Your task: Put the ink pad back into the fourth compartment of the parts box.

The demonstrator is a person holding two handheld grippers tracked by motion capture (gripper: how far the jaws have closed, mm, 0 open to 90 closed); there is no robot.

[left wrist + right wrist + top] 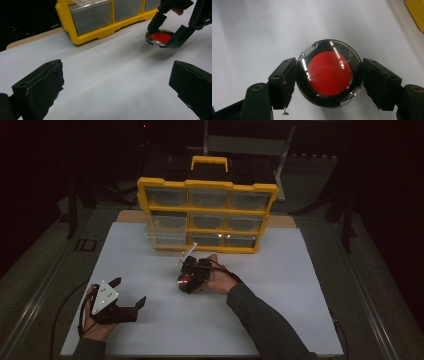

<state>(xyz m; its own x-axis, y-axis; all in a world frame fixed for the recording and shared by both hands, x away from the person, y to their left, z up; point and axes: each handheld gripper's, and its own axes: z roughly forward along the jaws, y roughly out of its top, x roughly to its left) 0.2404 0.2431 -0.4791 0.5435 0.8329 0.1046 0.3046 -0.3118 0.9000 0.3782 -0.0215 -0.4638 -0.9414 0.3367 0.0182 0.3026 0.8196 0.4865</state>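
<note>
Your right gripper point(189, 279) has its jaws closed on the round case point(329, 73), one jaw pressing each side of the rim, so the clear lid and the red disc inside face the right gripper view squarely. That side-on pinch keeps the lid free and the case level. In the left gripper view the case point(160, 38) casts a shadow on the sheet beneath it, so you seem to be holding it just above the worktop point(280, 310), a little in front of the organizer point(207, 215).

Your left gripper point(118, 303) rests well apart at the near left of the worktop, jaws spread wide and holding nothing; from there it looks across at the case, ready to help if needed.

The organizer stands at the far edge, yellow-framed with clear drawers in three rows and a handle point(209, 162) on top. One drawer point(165, 236) on its left side looks pulled out a little. If the case is bound for a drawer, that frame is what stands in your way: the other drawer fronts look shut, and the organizer sits close ahead of your right hand point(220, 280).
</note>
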